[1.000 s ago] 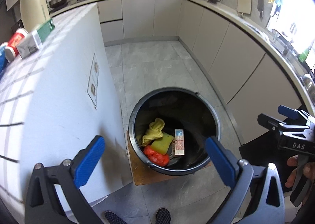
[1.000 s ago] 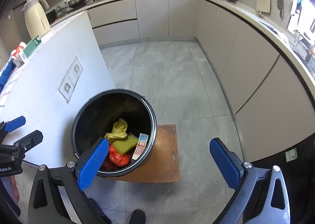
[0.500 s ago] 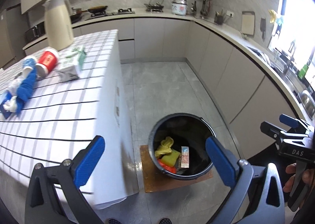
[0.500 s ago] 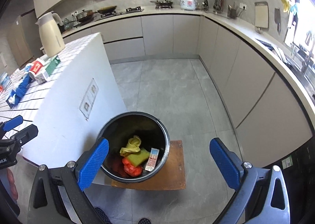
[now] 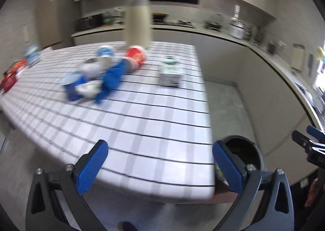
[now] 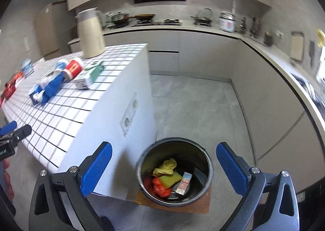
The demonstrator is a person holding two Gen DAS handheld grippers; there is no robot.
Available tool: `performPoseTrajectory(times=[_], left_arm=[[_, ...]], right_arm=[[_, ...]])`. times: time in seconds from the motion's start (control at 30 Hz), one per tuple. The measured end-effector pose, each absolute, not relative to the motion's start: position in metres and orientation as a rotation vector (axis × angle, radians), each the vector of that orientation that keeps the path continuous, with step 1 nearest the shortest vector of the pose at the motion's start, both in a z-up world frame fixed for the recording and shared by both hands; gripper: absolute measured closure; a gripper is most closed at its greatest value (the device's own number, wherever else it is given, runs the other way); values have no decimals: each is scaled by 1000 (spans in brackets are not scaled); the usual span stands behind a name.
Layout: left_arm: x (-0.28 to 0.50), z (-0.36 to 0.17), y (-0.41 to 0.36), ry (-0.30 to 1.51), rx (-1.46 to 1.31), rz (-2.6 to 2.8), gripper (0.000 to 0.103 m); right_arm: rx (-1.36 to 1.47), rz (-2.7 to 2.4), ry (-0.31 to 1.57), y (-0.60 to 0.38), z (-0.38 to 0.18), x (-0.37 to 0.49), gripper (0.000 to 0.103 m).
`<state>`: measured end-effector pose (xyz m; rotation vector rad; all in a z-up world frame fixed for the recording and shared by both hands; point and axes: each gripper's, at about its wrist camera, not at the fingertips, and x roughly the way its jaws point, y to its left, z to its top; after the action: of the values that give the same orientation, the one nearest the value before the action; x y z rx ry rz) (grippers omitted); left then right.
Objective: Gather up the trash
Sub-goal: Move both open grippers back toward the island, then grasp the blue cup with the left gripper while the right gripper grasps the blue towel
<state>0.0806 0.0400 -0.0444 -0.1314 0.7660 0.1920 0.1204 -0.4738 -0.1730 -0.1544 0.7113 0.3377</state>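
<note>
My left gripper [image 5: 160, 167] is open and empty, held over the near end of the white tiled island [image 5: 142, 121]. On the island lie a green-and-white carton [image 5: 170, 73], a red cup [image 5: 135, 58] on its side, a blue cloth [image 5: 112, 77] and blue-and-white wrappers [image 5: 78, 84]. The view is blurred. My right gripper [image 6: 164, 168] is open and empty above the black trash bin [image 6: 174, 172] on the floor. The bin holds a yellow rag [image 6: 165, 168], a green sponge [image 6: 170, 179], a red bag [image 6: 160, 188] and a small carton [image 6: 183, 183].
A tall cream jug [image 5: 138, 25] stands at the island's far end. More packets [image 5: 12, 72] lie at the far left. The bin rests on a brown board [image 6: 182, 204]. Cabinets and a counter [image 6: 274, 92] curve along the right, with grey floor [image 6: 193, 105] between.
Both grippers have risen and tilted up from the bin. The left one has swung left over the island top, so the trash on it now fills its view.
</note>
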Motion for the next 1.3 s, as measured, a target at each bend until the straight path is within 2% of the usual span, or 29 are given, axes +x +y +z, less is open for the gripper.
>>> performPoseTrajectory(times=[0.23,0.37,0.6,0.93,1.1,1.3], left_arm=[[61,-43,110,710,-176,308,1],[60,-45,150,696,-203,333,4],[72,-55,208,709,-223,325,22],[112,-82,275,757,-239,265,29],[140,-90,286,775,-231,196,35],[169,-99,289,807,-216,138,37]], right_arm=[[-206,442,699,-402,-169,117,0],[-218,493,685,-357,-162,114,0],[-222,544,658,-282,-152,111,1],[-229,600,707,-170,-171,131,30],[-223,625,735,-126,-179,147,39],[-232,642,765,-85,-192,165,49]])
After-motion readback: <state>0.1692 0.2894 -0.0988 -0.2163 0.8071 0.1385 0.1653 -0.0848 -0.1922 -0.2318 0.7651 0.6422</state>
